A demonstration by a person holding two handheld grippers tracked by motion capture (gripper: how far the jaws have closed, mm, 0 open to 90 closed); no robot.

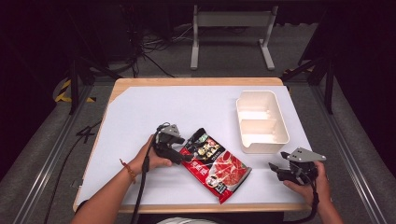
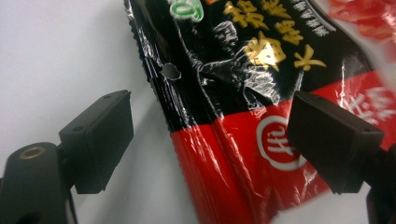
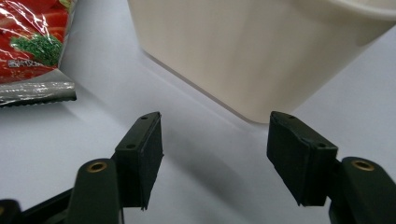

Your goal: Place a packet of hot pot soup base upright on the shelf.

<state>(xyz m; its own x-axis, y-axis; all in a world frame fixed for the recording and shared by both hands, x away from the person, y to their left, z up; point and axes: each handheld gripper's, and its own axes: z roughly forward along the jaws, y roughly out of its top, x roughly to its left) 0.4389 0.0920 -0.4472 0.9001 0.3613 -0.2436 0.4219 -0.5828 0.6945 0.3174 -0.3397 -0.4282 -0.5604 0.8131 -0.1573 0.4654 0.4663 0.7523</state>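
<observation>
A red and black food pouch (image 1: 215,166) lies flat on the white table near the front edge. My left gripper (image 1: 183,156) is at the pouch's left edge, open, its jaws straddling that edge (image 2: 219,140) without closing on it. My right gripper (image 1: 274,169) rests open at the front right, nothing between its jaws, pointing at the near corner of a cream two-compartment bin (image 1: 260,122). In the right gripper view the bin wall (image 3: 252,51) stands close ahead and the pouch's corner (image 3: 32,51) lies at the upper left.
The white sheet (image 1: 159,116) covers most of the wooden table (image 1: 196,81). Behind the table a grey metal stand (image 1: 231,28) and cables sit on the floor. The bin stands at the right middle of the table.
</observation>
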